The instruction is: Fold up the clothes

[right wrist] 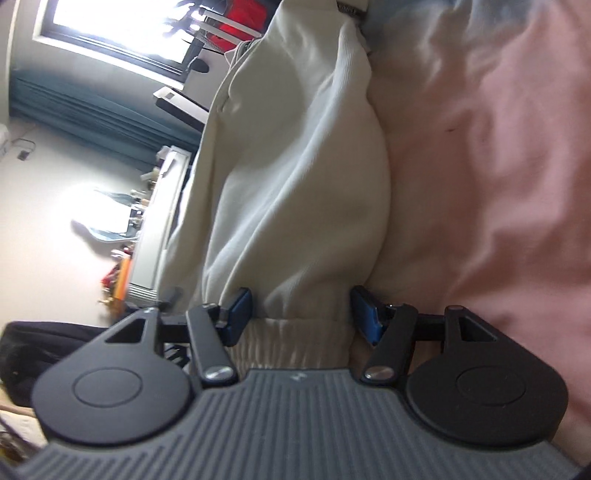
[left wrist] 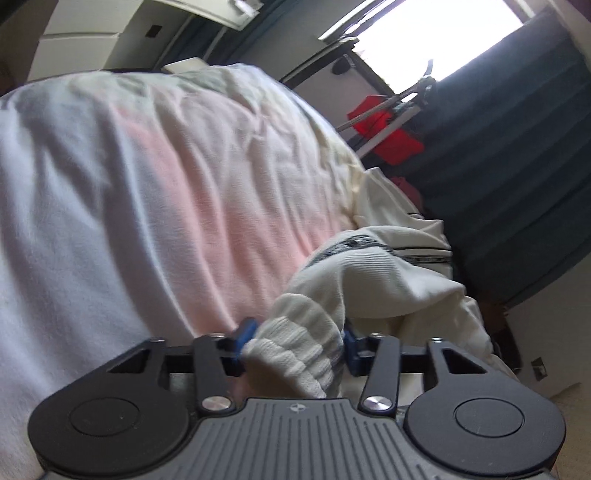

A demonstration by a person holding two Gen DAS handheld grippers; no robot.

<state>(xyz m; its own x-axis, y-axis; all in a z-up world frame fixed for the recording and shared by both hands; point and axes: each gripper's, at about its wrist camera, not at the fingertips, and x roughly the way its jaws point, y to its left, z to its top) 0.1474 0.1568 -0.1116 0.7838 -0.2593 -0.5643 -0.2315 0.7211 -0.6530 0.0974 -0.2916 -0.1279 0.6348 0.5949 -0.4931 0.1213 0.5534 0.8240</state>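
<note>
Fingers (left wrist: 248, 334) of the left gripper (left wrist: 295, 341): blue, rubbery pads on black metal links, partly closed and pinching a ribbed knit cuff (left wrist: 295, 358) between them. Cuff: cream, thick, elastic ridges, bunched into a rounded roll.

Sweater (left wrist: 384, 266): cream knit, soft and bulky, with a dark patterned band near one fold; lies crumpled on the bed at its edge, sleeve running back to the left gripper.

Right gripper (right wrist: 301, 314): same blue pads, fingers (right wrist: 238, 310) about half open, set against either side of the sweater's (right wrist: 295, 173) ribbed hem (right wrist: 295, 343), which fills the gap; fabric above it puffs out in long smooth folds.

Bedsheet (left wrist: 166, 192): pale pink and white, thin, finely wrinkled, covering the bed beneath the sweater.

Curtain (left wrist: 517, 166): teal, heavy, vertically pleated, beside a bright window (left wrist: 424, 26).

Red cloth (left wrist: 384, 129): hangs on a white rack near the curtain.
</note>
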